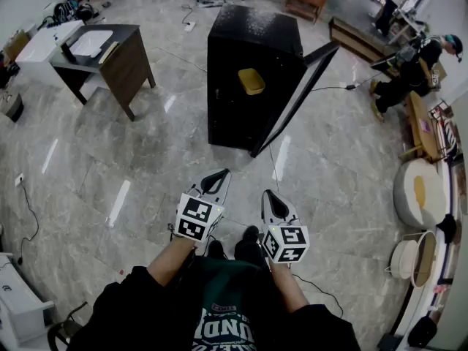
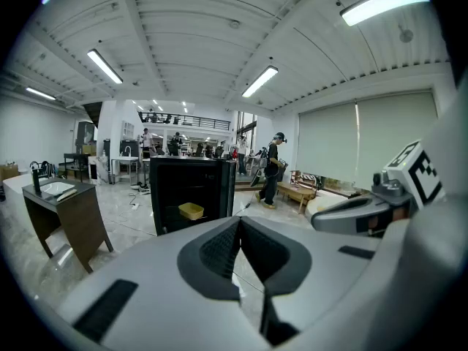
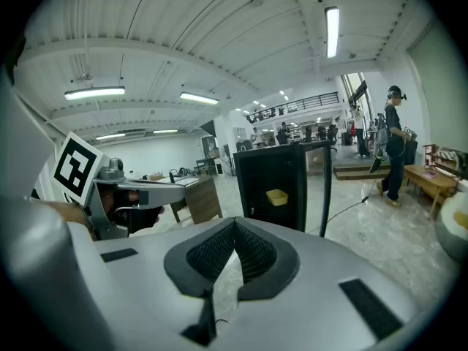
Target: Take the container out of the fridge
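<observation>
**Both grippers closed, well short of the fridge**

The yellow container (image 1: 251,81) sits on a shelf inside the black fridge (image 1: 241,28), whose door (image 1: 296,97) stands open. The left gripper (image 1: 216,180) and right gripper (image 1: 269,198) hang side by side, well apart from the fridge. Each has its jaws together with nothing between them.

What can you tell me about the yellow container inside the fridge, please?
The yellow container is a shallow, open-topped tub with rounded corners, plastic by its look. It sits upright about halfway up the dark inside of the black fridge, whose door stands open. No lid shows; its contents and what it rests on cannot be made out.
</observation>
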Demonstrator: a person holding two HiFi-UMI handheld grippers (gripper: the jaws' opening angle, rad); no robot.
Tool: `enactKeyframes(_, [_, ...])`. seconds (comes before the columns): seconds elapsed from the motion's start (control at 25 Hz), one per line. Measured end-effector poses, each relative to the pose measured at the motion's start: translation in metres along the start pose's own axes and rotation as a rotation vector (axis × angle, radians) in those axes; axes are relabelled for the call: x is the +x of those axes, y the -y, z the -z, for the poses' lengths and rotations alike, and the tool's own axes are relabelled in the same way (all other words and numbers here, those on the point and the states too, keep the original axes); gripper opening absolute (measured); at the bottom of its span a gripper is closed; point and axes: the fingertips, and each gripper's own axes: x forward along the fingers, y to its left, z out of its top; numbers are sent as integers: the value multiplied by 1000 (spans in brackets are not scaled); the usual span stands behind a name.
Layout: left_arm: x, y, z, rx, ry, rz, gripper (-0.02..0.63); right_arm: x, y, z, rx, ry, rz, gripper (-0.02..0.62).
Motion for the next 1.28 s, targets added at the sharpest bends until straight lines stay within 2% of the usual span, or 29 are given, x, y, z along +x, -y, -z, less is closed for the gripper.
enactKeyframes(0.72, [-22,8,15,-12,-19,-16,14,-16,-24,2,-59,25,4,36])
enactKeyframes(1.28, [-38,16,24,-11,-22,-31,14,-27,-32,13,-46,30,-11,36])
